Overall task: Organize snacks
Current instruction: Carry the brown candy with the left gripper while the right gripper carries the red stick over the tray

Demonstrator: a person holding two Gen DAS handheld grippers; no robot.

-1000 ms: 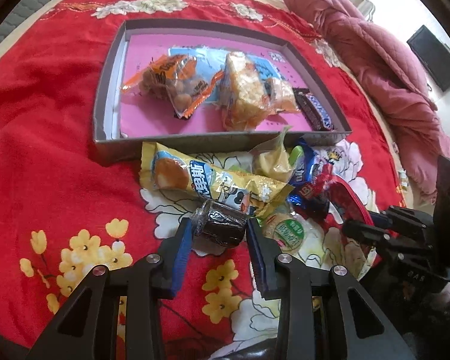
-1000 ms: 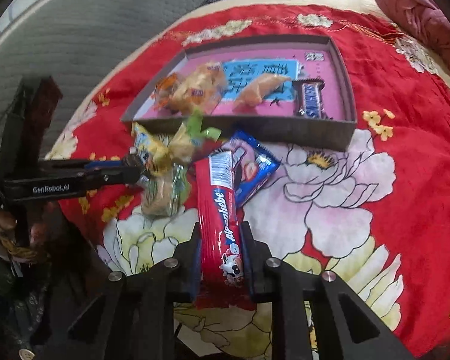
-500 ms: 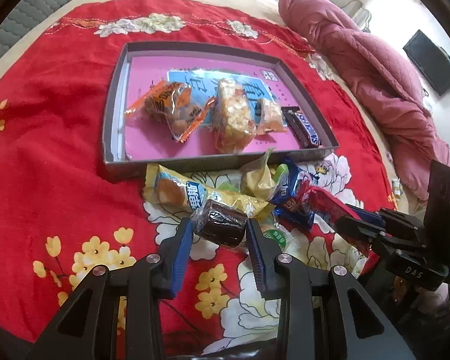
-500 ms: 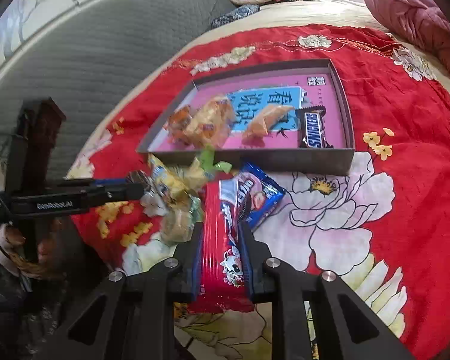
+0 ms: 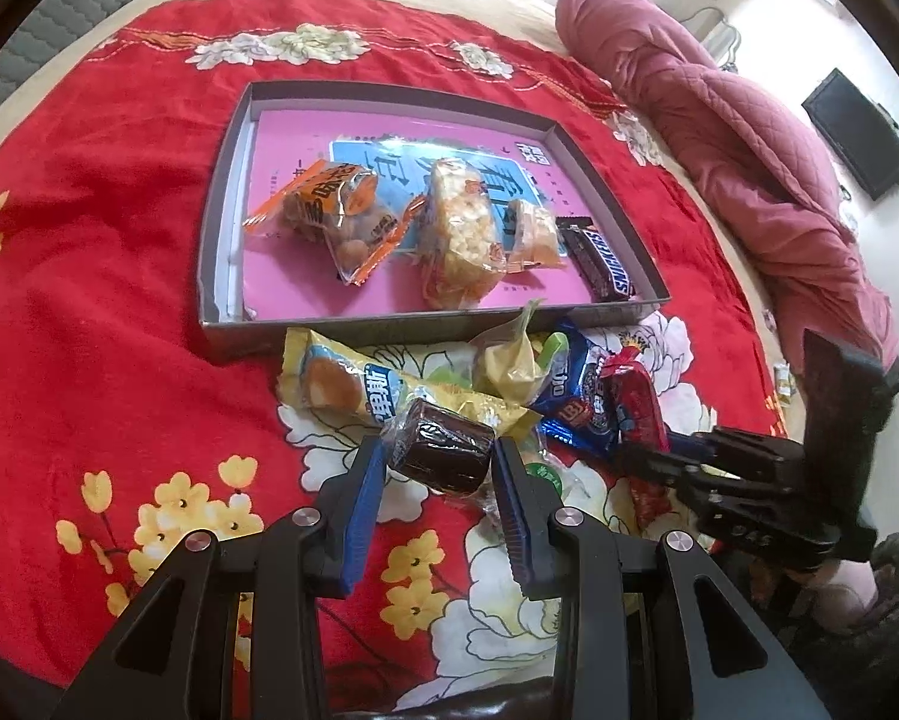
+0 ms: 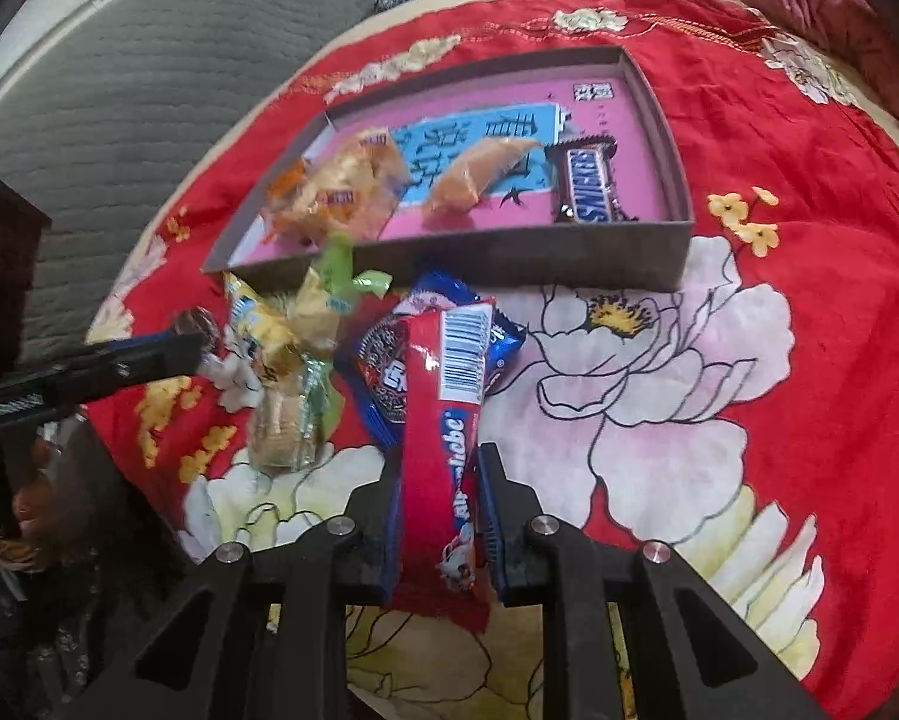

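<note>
Inside the grey tray (image 5: 221, 192) lie four snacks; just before its near wall, a loose heap. The left gripper (image 5: 437, 462) clamps one dark wrapped cake (image 5: 443, 450); the right gripper (image 6: 440, 480) clamps one red bar (image 6: 443, 420). Only the left view shows a television (image 5: 857, 132).

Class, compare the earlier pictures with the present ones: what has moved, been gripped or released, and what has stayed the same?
Both grippers have lifted their snacks: the left gripper keeps the dark wrapped cake clamped, and the right gripper keeps the red candy stick, now raised off the pile. Nothing was released. The tray, its four snacks and the loose pile on the red cloth stayed put.
</note>
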